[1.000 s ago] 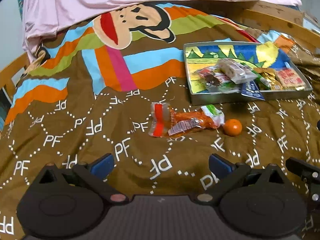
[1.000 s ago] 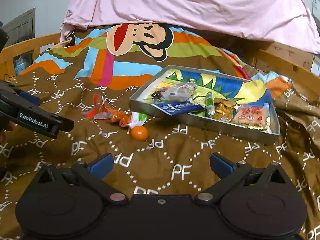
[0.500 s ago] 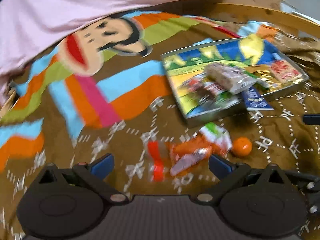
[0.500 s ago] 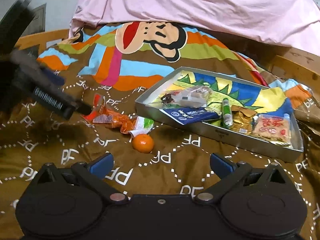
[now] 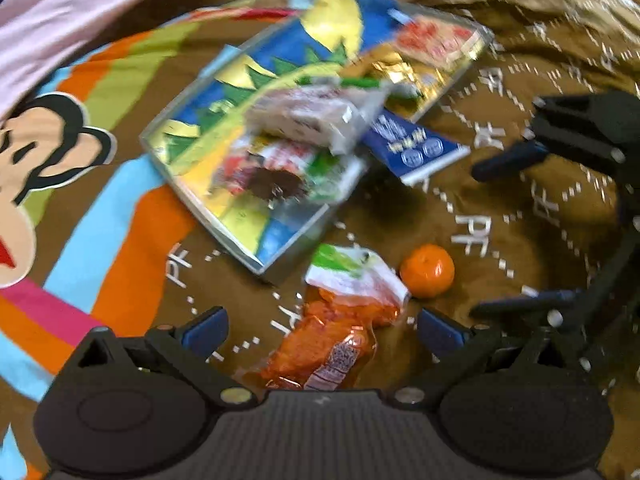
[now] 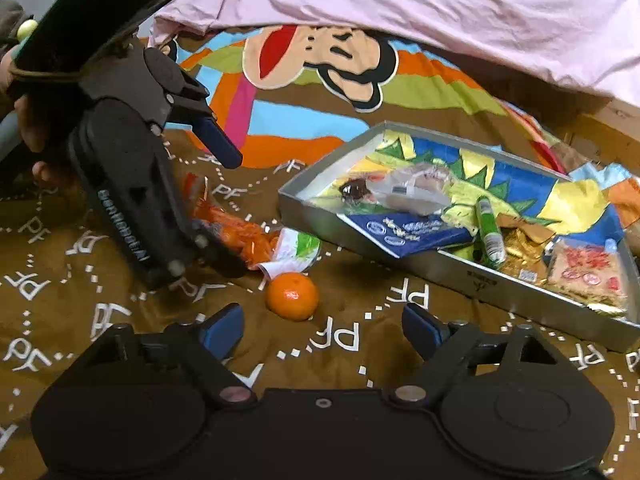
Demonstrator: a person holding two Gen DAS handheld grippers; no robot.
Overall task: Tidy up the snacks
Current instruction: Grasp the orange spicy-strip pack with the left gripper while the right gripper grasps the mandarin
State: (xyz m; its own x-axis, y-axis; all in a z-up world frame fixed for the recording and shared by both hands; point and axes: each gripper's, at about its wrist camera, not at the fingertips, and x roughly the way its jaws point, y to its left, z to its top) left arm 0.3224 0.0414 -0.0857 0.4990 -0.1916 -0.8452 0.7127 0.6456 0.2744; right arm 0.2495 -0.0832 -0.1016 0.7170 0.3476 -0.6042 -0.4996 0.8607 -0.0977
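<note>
The snacks lie partly in a tin tray (image 6: 472, 276) and partly loose on the bed cover (image 6: 360, 344). The left tongs (image 5: 320, 326) stand wide apart and grasp nothing; between their blue, flat pads lies the orange packet (image 5: 332, 344), a crinkled, shiny plastic bag with a white and green end, but the pads do not press on it. In the right wrist view one finger (image 6: 218, 140) of these tongs is above the packet (image 6: 244, 236) and the other is low beside it. A hand (image 6: 28, 128) holds the black, hard body of this tool at the left edge.

The right tongs (image 6: 322, 328) are closing, yet they are still released, with nothing between the pads. Just in front of them sits a mandarin (image 6: 293, 295), round, with a dull, finely dimpled peel. It rests on the cover, touching or almost touching the white end of the orange packet.

Farther out is the tray, a shallow rectangle of grey metal with straight walls and a bright picture of green, yellow and blue on its floor. Inside lie a clear pouch (image 6: 416, 190) with pale contents, a flat dark blue sachet (image 6: 408, 232) that hangs over the near wall, a small green tube (image 6: 490, 232), crumpled gold foil wrappers (image 6: 524, 256) and a square packet with red print (image 6: 588, 268).

The bed cover is soft brown cloth with white dotted lines and letters, and it carries coloured stripes and a cartoon monkey face (image 6: 320, 56). Behind it lies a smooth pink sheet (image 6: 420, 8) in loose folds.
</note>
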